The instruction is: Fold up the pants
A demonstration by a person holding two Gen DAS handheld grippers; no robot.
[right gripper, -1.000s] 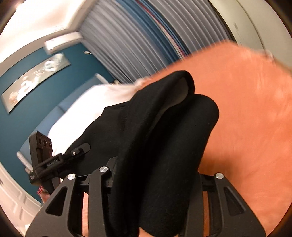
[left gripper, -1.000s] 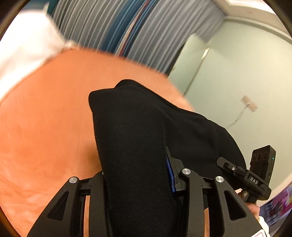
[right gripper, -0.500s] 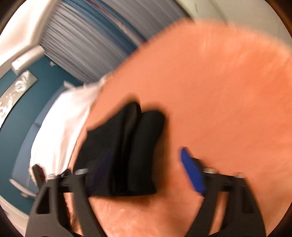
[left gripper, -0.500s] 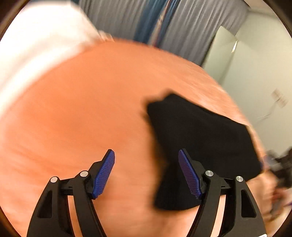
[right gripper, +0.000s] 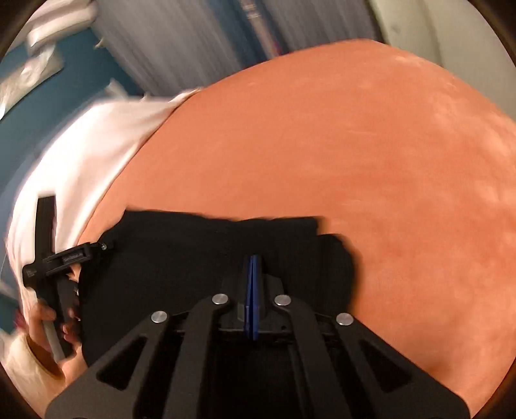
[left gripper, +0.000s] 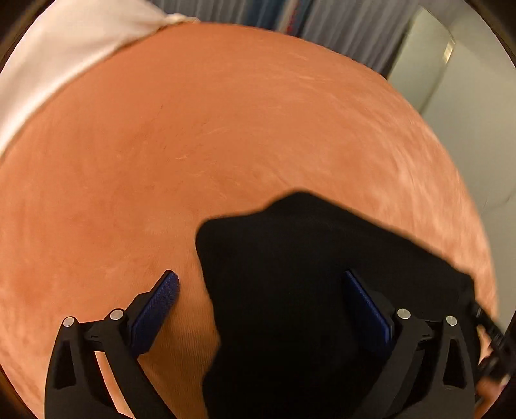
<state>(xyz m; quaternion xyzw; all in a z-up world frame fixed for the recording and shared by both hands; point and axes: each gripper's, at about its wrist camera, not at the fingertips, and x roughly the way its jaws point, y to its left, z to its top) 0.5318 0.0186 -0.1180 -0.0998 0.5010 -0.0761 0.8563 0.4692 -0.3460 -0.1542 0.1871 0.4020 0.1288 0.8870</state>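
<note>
The black pants (left gripper: 306, 258) lie folded in a thick bundle on the orange bed cover (left gripper: 193, 129). My left gripper (left gripper: 261, 283) hovers over the bundle's left end with its jaws opening wide. The blue pads (left gripper: 161, 299) stand apart and press on nothing, and the cloth lies below them. In the right wrist view the pants (right gripper: 177, 258) spread across the lower middle. My right gripper (right gripper: 253, 262) is above them, its blue pads shut flat together with nothing between. The left gripper (right gripper: 48, 258) shows at that view's left edge, held by a hand (right gripper: 45, 325).
White bedding (left gripper: 64, 58) covers the head of the bed, seen also as white bedding (right gripper: 80, 154) at left. Grey and blue curtains (left gripper: 338, 29) hang behind the bed. A pale wall (left gripper: 467, 112) stands to the right. Orange cover (right gripper: 354, 145) stretches beyond the pants.
Both grippers held the pants up a second ago and have let go; the bundle now lies on the bed. The left jaws spread wide, and the right jaws closed empty.
</note>
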